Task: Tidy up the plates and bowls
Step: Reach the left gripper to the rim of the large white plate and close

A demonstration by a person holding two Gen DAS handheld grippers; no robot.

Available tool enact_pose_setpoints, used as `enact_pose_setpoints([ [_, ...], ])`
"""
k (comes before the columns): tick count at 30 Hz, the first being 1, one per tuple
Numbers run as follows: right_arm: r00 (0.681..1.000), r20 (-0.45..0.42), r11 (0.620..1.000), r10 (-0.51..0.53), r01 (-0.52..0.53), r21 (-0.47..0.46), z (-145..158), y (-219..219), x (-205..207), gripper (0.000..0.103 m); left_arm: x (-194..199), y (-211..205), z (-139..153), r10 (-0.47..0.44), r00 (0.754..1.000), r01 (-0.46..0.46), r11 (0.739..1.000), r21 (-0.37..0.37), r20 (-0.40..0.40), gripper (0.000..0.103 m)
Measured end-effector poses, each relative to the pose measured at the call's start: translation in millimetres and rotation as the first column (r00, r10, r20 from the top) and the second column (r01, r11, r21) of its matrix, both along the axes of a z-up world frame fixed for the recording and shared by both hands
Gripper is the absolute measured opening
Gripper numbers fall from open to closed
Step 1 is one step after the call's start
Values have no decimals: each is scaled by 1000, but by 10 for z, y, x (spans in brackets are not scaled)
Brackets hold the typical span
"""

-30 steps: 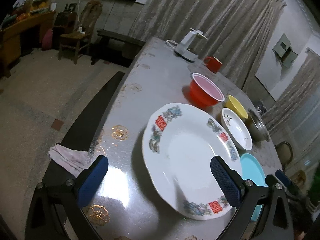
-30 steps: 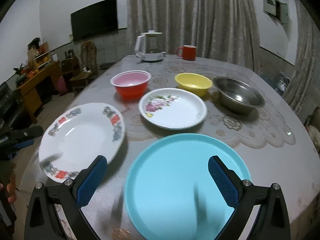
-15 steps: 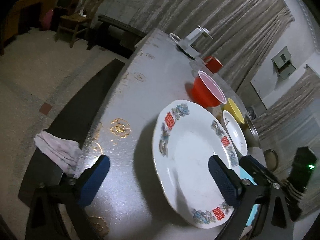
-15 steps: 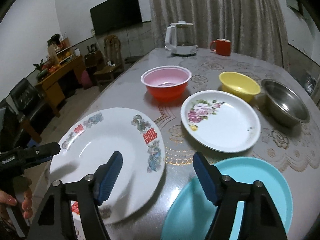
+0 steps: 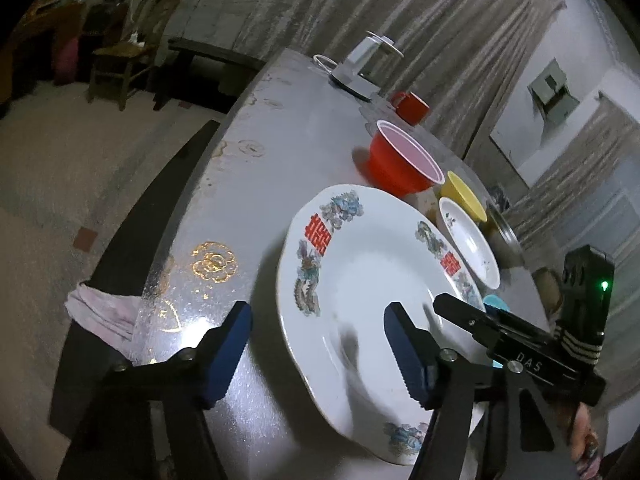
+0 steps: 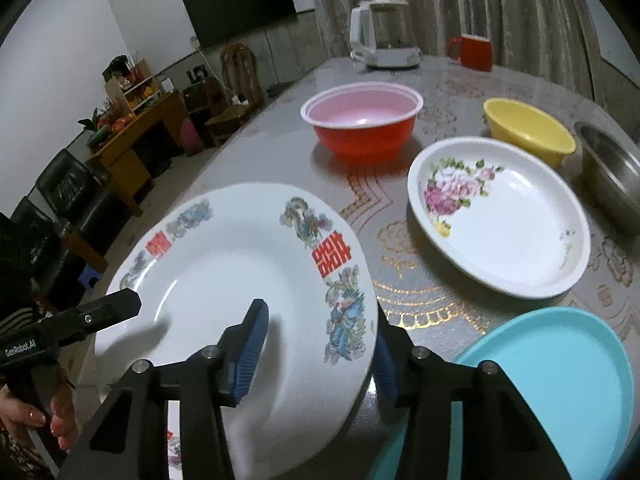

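Observation:
A large white plate with red characters [image 5: 360, 280] [image 6: 224, 276] lies near the table's edge. My left gripper [image 5: 320, 348] is open, its jaws straddling the plate's left rim. My right gripper [image 6: 316, 348] is open, its jaws straddling the plate's right rim; it also shows in the left wrist view [image 5: 500, 332]. Beyond lie a white floral plate [image 6: 500, 216] [image 5: 472, 240], a light blue plate [image 6: 552, 380], a red bowl [image 6: 364, 120] [image 5: 400, 164], a yellow bowl [image 6: 528, 128] [image 5: 464, 196] and a steel bowl [image 6: 612, 172].
A white kettle [image 6: 380, 36] and a red mug [image 6: 472, 52] stand at the far end of the table [image 5: 256, 184]. A pink cloth [image 5: 100, 312] hangs at the table's near left edge. Chairs and a cabinet stand on the floor to the left.
My right gripper has swung left from over the blue plate to the large plate's right rim and narrowed. My left gripper has narrowed around the plate's left rim.

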State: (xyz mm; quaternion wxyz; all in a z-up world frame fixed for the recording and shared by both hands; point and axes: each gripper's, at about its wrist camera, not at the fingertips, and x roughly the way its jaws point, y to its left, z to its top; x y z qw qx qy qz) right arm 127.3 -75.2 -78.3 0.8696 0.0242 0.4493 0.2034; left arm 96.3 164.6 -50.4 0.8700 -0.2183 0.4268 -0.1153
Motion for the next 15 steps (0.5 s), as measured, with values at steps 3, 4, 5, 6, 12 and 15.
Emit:
enact_pose_setpoints([
  [3, 1000, -7, 1000, 7, -7, 1, -40, 16, -4, 45, 26, -65, 6, -25, 1000, 25, 999, 38, 3, 58],
  [4, 1000, -6, 1000, 9, -9, 0, -42, 12, -2, 45, 39, -83, 4, -34, 999, 33, 998, 47, 5, 58],
  [5, 1000, -2, 1000, 12, -12, -1, -46, 13, 2, 43, 44, -97, 4, -38, 999, 37, 998, 56, 8, 57],
  [6, 1000, 2, 1000, 15, -15, -2, -49, 8, 9, 41, 52, -116, 5, -43, 999, 42, 997, 68, 10, 56],
  [12, 999, 20, 999, 44, -43, -16, -63, -7, 37, 38, 93, -276, 18, -71, 997, 68, 984, 166, 14, 52],
  [15, 998, 31, 999, 53, -53, -14, -66, -20, 18, 38, 108, -275, 15, -73, 997, 69, 984, 166, 16, 55],
])
